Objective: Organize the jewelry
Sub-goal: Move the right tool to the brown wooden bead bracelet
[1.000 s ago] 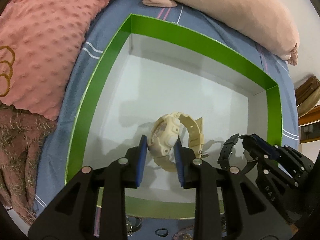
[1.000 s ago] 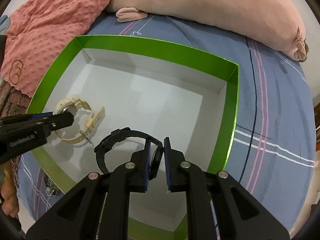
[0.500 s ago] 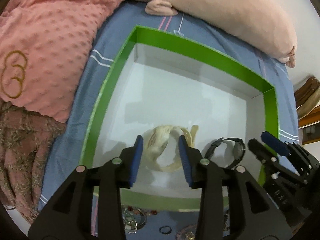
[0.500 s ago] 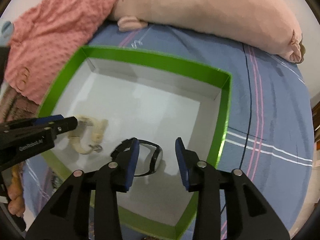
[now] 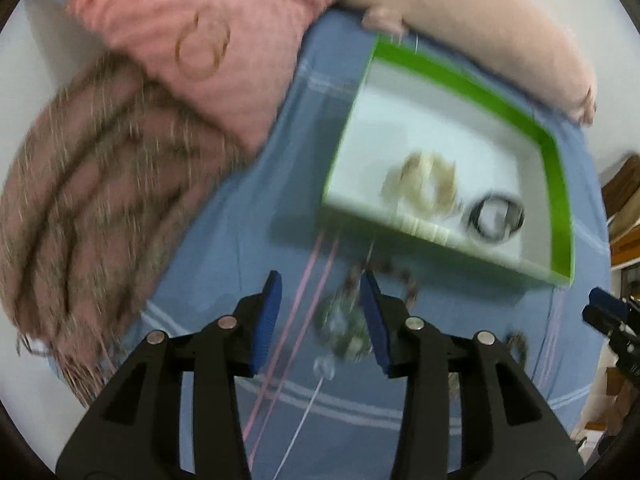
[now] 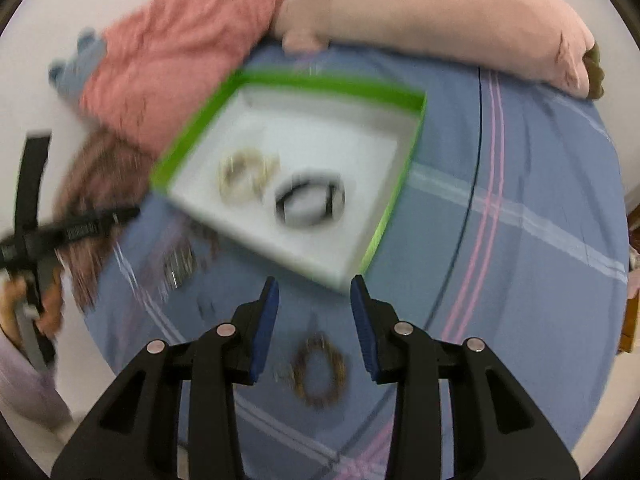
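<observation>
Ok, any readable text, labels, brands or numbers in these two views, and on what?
Nothing legible.
White lettering on the left claw's side: too blurred to read; its jaws have just been opening, nothing gripped.
Gold looped embroidery on the pink blanket: a motif, no letters.

Even, soft indoor light, fairly bright, with no hard glare. Both fisheye views bow strongly toward a dark circular rim. Motion blur smears everything ahead of the jaws: the green-walled box, the watches inside it and the jewelry on the blue sheet. Only the gripper bodies in the foreground stay sharp. Shadows are faint.
</observation>
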Tool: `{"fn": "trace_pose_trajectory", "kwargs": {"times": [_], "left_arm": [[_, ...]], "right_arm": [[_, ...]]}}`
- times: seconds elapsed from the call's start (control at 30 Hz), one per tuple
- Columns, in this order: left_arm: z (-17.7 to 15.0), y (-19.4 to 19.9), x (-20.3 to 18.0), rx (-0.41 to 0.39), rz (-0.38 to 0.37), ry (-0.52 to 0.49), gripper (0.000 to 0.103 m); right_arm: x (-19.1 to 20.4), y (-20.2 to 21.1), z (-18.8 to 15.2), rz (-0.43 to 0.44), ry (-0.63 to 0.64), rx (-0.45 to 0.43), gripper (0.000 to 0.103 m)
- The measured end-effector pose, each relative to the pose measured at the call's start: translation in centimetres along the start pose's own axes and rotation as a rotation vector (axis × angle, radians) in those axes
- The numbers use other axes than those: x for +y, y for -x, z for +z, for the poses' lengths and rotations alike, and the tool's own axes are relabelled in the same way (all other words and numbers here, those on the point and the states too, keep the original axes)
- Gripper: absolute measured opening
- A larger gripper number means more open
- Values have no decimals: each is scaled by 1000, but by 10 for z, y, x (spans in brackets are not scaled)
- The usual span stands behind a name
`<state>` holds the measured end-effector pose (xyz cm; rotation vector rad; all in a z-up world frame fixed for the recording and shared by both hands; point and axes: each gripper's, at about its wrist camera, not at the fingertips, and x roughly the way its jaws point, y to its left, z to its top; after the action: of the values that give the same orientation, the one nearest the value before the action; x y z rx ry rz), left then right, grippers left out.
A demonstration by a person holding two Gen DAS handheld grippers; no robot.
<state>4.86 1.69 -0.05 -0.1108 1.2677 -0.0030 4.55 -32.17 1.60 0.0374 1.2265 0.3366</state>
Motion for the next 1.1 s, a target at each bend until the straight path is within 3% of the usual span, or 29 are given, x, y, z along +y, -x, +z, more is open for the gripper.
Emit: {"fn": "trace_pose_trajectory", "kwargs": {"times": [0.1,0.2,0.53,0.87,1.1], "left_arm": [[-24,-20,1,69,10,-1,41],[-39,-28,6,99,4,14,41],[-63,-29,3,100,-44,8,42],[-59,-41,-17,125,-147,1,42],[-35,-52,-27,125,-193,23,40]], "right_arm": [[2,-27,-33,-70,-4,96,38],[2,-44,-50,-64,-33,150,38],[36,-61,-56,-37,18,174,38],[32,-64,-61,-34,-15,182,38],[19,-60,-60,-41,-54,164,38]]}}
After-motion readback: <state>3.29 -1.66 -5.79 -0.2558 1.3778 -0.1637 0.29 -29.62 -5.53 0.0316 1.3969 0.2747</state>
